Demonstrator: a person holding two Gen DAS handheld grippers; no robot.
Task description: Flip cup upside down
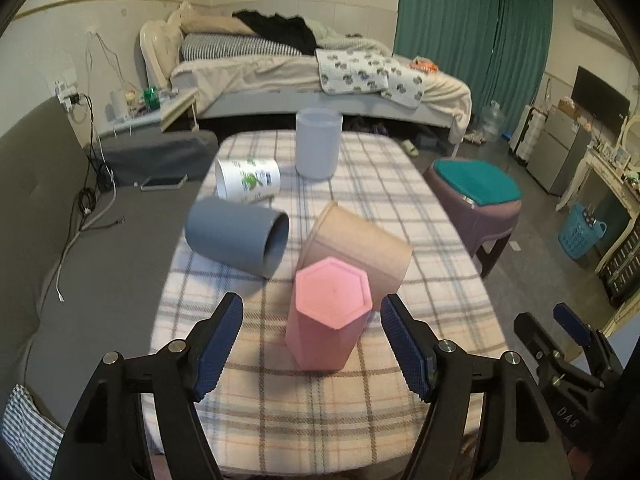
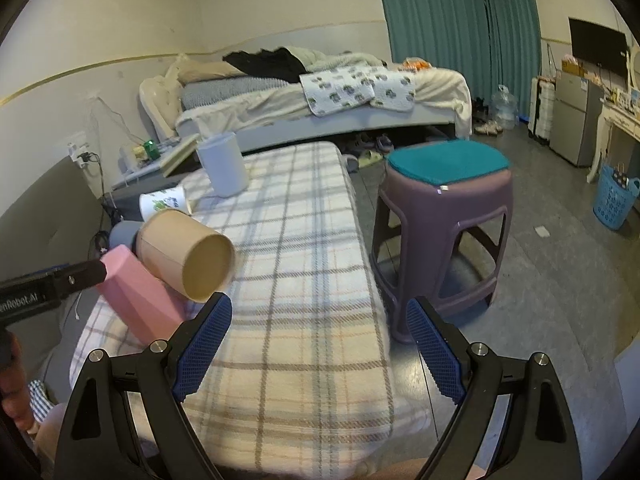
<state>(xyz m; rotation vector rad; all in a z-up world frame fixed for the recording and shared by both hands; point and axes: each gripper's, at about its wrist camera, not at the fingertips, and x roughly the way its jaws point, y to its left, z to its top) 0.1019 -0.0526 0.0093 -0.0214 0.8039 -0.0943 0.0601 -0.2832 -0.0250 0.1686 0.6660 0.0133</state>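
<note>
A pink hexagonal cup (image 1: 329,316) stands upside down, base up, on the plaid-covered table (image 1: 280,400); it also shows in the right wrist view (image 2: 138,296). My left gripper (image 1: 311,312) is open, its pads either side of the pink cup and apart from it. A tan cup (image 1: 360,246) lies on its side just behind it, mouth toward the right wrist view (image 2: 188,256). A grey cup (image 1: 238,236) and a white printed cup (image 1: 248,179) lie on their sides. A pale grey cup (image 1: 318,142) stands at the far end. My right gripper (image 2: 320,320) is open and empty over the table's right edge.
A purple stool (image 2: 444,232) with a teal cushion stands right of the table. A grey sofa (image 1: 80,240) runs along the left. A bed (image 1: 320,76) lies behind. A blue basket (image 2: 614,200) sits at the far right.
</note>
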